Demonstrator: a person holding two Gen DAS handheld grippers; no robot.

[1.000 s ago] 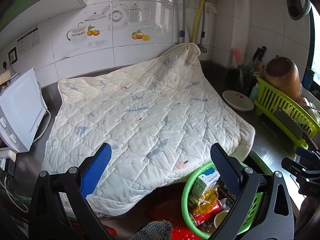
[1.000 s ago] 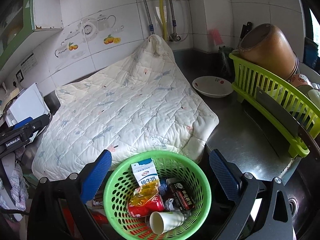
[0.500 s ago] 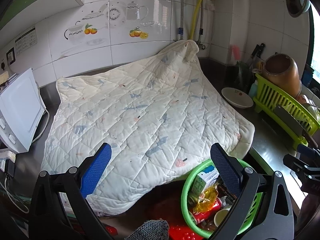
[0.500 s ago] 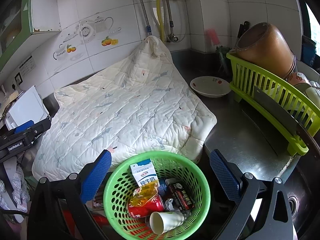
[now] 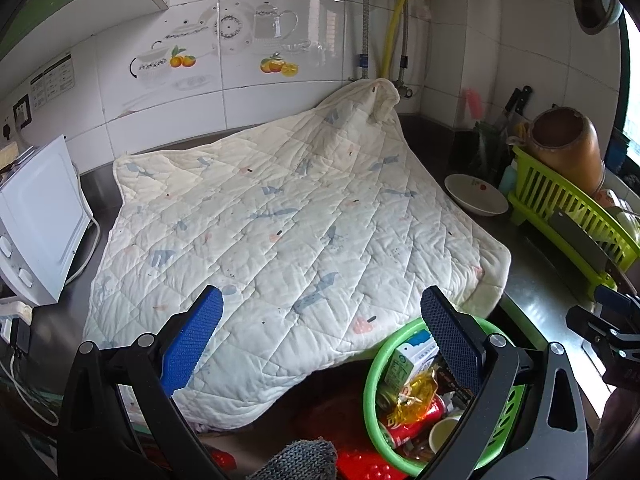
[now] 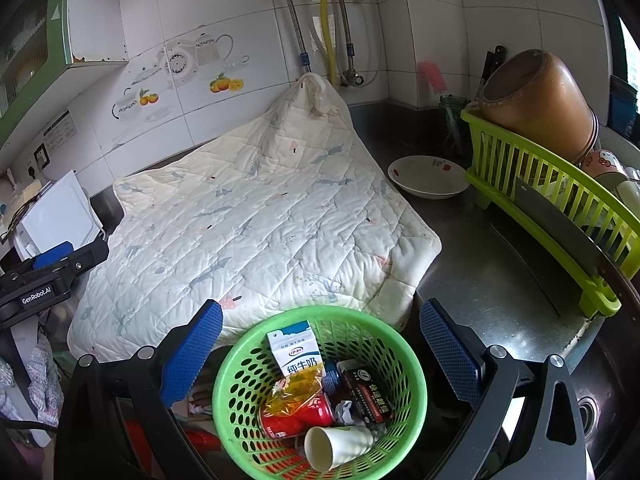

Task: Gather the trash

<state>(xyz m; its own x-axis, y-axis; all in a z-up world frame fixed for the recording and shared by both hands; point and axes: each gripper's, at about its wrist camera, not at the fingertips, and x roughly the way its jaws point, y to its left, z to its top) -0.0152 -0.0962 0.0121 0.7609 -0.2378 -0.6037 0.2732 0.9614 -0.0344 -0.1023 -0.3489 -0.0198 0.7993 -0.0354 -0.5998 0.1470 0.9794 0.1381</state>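
Observation:
A green perforated basket (image 6: pixel 240 364) sits low at the counter's front edge and also shows in the left wrist view (image 5: pixel 372 368). It holds a milk carton (image 6: pixel 294 350), a red can (image 6: pixel 296 416), a yellow wrapper (image 6: pixel 296 390), a dark packet (image 6: pixel 368 394) and a paper cup (image 6: pixel 340 446). My right gripper (image 6: pixel 320 350) is open and empty, above the basket. My left gripper (image 5: pixel 320 344) is open and empty, over the quilt's near edge, left of the basket.
A white quilted mat (image 5: pixel 288 232) covers the counter. A white appliance (image 5: pixel 40 220) stands at the left. A white bowl (image 6: pixel 428 176), a green dish rack (image 6: pixel 552 200) with a brown pot (image 6: pixel 536 96) and a cleaver (image 6: pixel 560 228) stand at the right. A sink (image 6: pixel 600 400) lies at the lower right.
Both views have pulled back and risen slightly; the quilt and basket sit a little farther away. Both grippers stay open and empty.

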